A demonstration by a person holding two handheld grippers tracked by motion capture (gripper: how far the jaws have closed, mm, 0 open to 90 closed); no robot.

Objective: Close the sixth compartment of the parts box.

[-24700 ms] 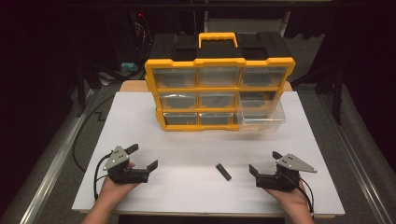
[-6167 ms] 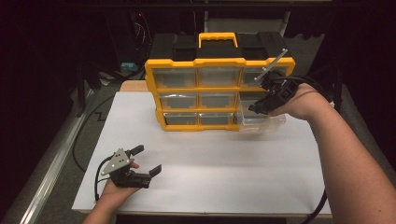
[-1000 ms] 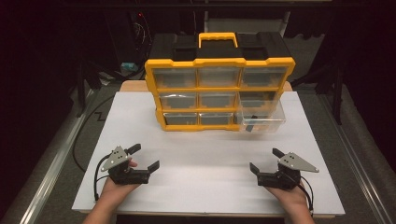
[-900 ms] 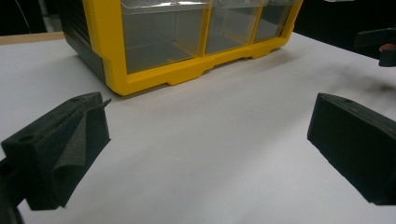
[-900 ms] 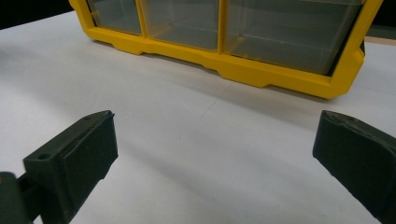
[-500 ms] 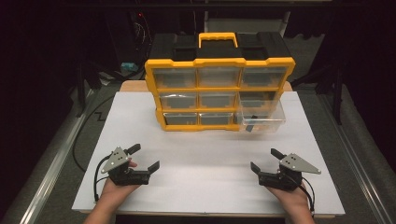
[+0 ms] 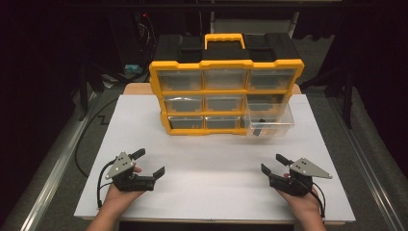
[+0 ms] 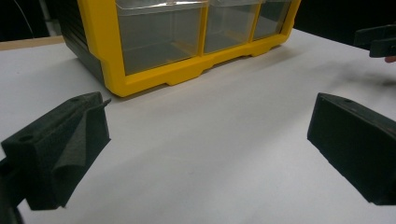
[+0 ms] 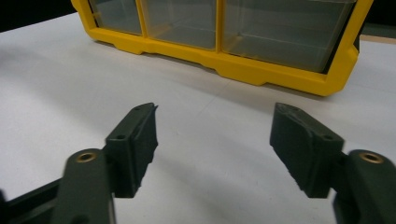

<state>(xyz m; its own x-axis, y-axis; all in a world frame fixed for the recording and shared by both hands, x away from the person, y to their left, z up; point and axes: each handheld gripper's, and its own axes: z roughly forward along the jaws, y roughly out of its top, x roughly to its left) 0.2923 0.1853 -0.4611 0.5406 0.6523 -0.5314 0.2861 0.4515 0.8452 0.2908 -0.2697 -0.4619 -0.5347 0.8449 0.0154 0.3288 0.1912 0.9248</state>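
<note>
- Both grippers rest low in the high view: left gripper (image 7: 147,162) at lower left, right gripper (image 7: 272,163) at lower right, each with jaws spread wide and holding nothing.
- Same seen in the left gripper view (image 8: 205,144) and the right gripper view (image 9: 212,140): bare white table (image 7: 211,159) between the jaws.
- Organizer (image 7: 226,96) stands at upper centre of the high view, front facing the bottom of the frame, well apart from both grippers.
- Drawer (image 7: 269,126) at the organizer's lower right corner sticks out toward the bottom of the frame; a small dark part (image 7: 258,128) lies inside.
- Likely step in hand: pushing that drawer shut.
- To do it well: bring the right gripper up to the drawer's clear front wall, meet it square at mid-width, push straight toward the top of the frame.
- Off-centre contact would probably skew the drawer in its slot; steadying the organizer with the left gripper could keep the case from sliding.
- Drawer's travel axis runs from bottom to top of the frame; its longer side appears to lie left to right, along the organizer's front.
- Dark part lies roughly left to right, slightly tilted.
</note>
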